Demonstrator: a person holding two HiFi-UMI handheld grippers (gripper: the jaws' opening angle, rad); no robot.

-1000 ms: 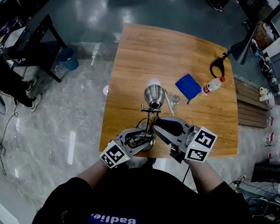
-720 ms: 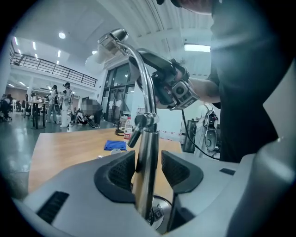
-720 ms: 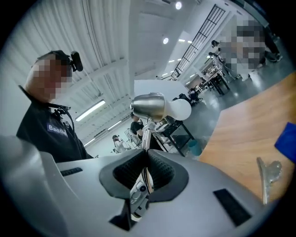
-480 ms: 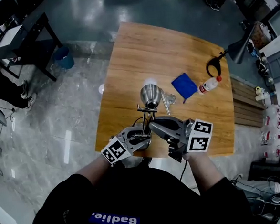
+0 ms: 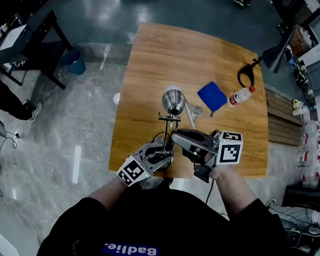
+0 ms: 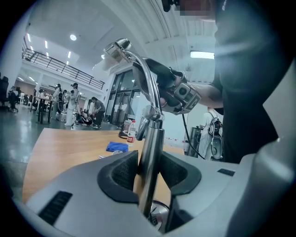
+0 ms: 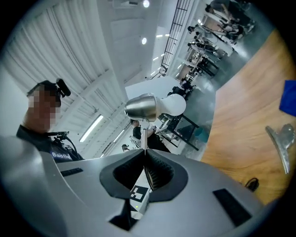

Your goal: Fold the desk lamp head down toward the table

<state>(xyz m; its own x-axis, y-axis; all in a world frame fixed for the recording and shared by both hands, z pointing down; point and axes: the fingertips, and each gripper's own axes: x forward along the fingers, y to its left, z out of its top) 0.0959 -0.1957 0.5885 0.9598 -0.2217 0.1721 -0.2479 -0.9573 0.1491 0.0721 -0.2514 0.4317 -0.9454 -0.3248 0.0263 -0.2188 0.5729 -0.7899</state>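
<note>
- Two hand-held grippers are working on one desk lamp [image 5: 170, 124], which is standing at the near edge of the wooden bench [image 5: 160, 53], right in front of the person.
- Low down, the left hand-held gripper [image 5: 164, 152] is clamping the lamp's upright post [image 6: 150, 157]. Both pads are pressing on the chrome tube just above the base. This grip is most likely acting as the anchor, so the base is not sliding or tipping while the upper part is being moved.
- Higher up, the right hand-held gripper [image 5: 174, 134] is pinching a thin rod [image 7: 144, 139] with its jaws almost together. The rod is running straight up to the lamp head [image 7: 141, 109]. Holding it so close to the head is probably giving the most direct control over the fold.
- At this moment the lamp head is sitting raised, well above the bench and facing away from the person, so the fold appears to be barely begun.
- Both forearms are reaching in from the near edge, with the hands close together and the marker cubes turned back toward the person.
- Pointing roughly level, the left one is aiming slightly down at the post, while the right one is lying level above it and crossing in from the right.
- Further right on the bench, a blue cloth [image 5: 214, 97] and a bottle [image 5: 243, 96] are lying well apart from the lamp and seem to be out of the fold's way.
</note>
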